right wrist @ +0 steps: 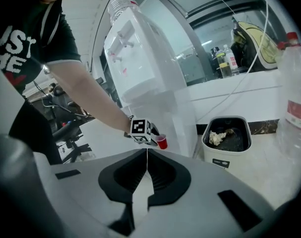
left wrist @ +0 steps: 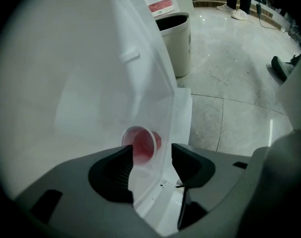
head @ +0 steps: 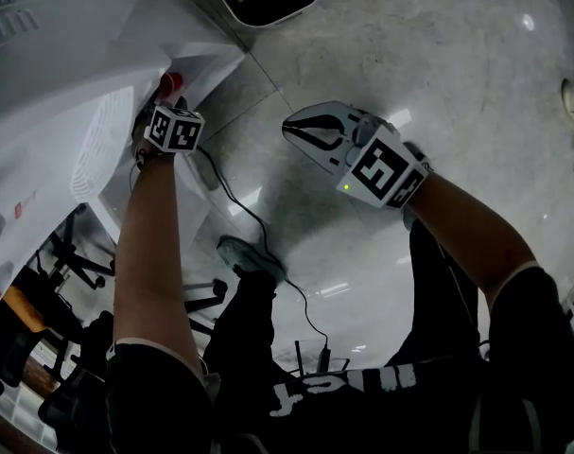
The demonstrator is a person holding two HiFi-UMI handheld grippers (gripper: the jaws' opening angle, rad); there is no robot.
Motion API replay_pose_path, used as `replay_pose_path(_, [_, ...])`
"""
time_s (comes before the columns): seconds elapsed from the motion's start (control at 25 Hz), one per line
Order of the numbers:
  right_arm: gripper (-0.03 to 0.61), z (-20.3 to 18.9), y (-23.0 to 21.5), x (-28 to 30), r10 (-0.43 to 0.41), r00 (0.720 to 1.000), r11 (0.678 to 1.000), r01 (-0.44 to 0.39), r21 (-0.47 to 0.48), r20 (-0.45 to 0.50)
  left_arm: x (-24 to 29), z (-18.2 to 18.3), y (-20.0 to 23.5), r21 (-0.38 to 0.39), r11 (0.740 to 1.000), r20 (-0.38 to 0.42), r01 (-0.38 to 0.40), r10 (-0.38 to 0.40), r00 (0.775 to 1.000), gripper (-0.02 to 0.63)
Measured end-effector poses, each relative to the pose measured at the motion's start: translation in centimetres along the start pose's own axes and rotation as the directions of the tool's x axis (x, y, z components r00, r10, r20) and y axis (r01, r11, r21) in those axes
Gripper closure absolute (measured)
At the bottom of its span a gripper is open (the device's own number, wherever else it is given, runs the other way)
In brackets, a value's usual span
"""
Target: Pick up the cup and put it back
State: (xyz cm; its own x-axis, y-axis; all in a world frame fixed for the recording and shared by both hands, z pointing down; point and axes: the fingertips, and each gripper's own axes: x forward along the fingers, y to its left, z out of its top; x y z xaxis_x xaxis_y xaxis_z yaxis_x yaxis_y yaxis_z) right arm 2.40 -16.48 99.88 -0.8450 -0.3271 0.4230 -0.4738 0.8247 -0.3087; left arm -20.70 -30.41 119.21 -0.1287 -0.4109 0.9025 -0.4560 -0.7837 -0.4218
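Note:
A small red cup [left wrist: 140,145] stands on the white water dispenser's [left wrist: 66,83] ledge, its mouth facing the left gripper view. My left gripper [left wrist: 151,151] hangs just above it, pointing steeply down. Its jaws are open and its pads are off the cup, whose left rim is hidden behind the left jaw. From the head view, the cup [head: 171,83] shows just beyond the left gripper's marker cube [head: 173,129]. The right gripper view shows the cup [right wrist: 161,143] from the side. My right gripper [right wrist: 147,157] is shut on nothing, held out over the floor [head: 296,130].
A waste bin [right wrist: 225,138] with rubbish stands on the floor right of the dispenser [right wrist: 140,73]. A large water bottle [right wrist: 294,98] rises at the far right. A cable [head: 258,225] trails across the tiles, and office chairs [head: 69,253] crowd the left.

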Motion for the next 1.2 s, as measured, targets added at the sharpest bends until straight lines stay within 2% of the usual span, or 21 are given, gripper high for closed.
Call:
replay_pose_path(0.12, [0.543, 0.2, 0.8, -0.4, 0.002, 1.0, 1.0, -0.002, -0.009, -0.004, -2.1, -0.2, -0.4, -0.052, 0.998, 0.021, -0.019, 0.02, 1.0, 0.37])
replay_pose_path(0.2, [0.544, 0.7, 1.6, -0.8, 0.005, 1.0, 1.0, -0.005, -0.01, -0.009, -4.0, -0.6, -1.3, -0.096, 0.995, 0.031, 0.003, 0.0, 1.0, 0.37])
replay_pose_path(0.32, [0.544, 2.9, 3.7, -1.7, 0.009, 1.0, 1.0, -0.009, -0.006, -0.025, -8.6, -0.9, -3.9, -0.174, 0.981, 0.075, 0.08, -0.067, 0.995, 0.37])
replay_pose_path(0.44, [0.543, 6.4, 7.0, -3.3, 0.016, 0.999, 1.0, -0.015, 0.007, -0.039, -15.5, -1.0, -7.4, -0.25, 0.949, 0.162, 0.194, -0.156, 0.974, 0.371])
replay_pose_path(0.6, [0.544, 12.3, 9.6, -5.6, 0.015, 0.999, 1.0, -0.016, -0.012, -0.04, -25.9, 0.8, -8.5, -0.341, 0.886, 0.321, 0.314, -0.204, 0.925, 0.399])
replay_pose_path(0.84, [0.543, 22.1, 18.2, -10.1, 0.045, 0.996, 0.999, -0.047, -0.018, -0.078, -44.5, -0.7, -5.1, -0.422, 0.813, 0.503, 0.401, -0.158, 0.85, 0.479])
replay_pose_path(1.0, [0.544, 30.1, 22.9, -12.8, 0.062, 0.996, 0.997, -0.065, -0.052, -0.059, -56.0, -0.9, 0.9, -0.454, 0.798, 0.615, 0.395, -0.04, 0.787, 0.521])
replay_pose_path(1.2, [0.544, 40.9, 28.8, -16.3, 0.087, 0.996, 0.988, -0.091, -0.126, -0.037, -69.8, -2.2, 8.4, -0.498, 0.78, 0.703, 0.379, 0.107, 0.703, 0.563])
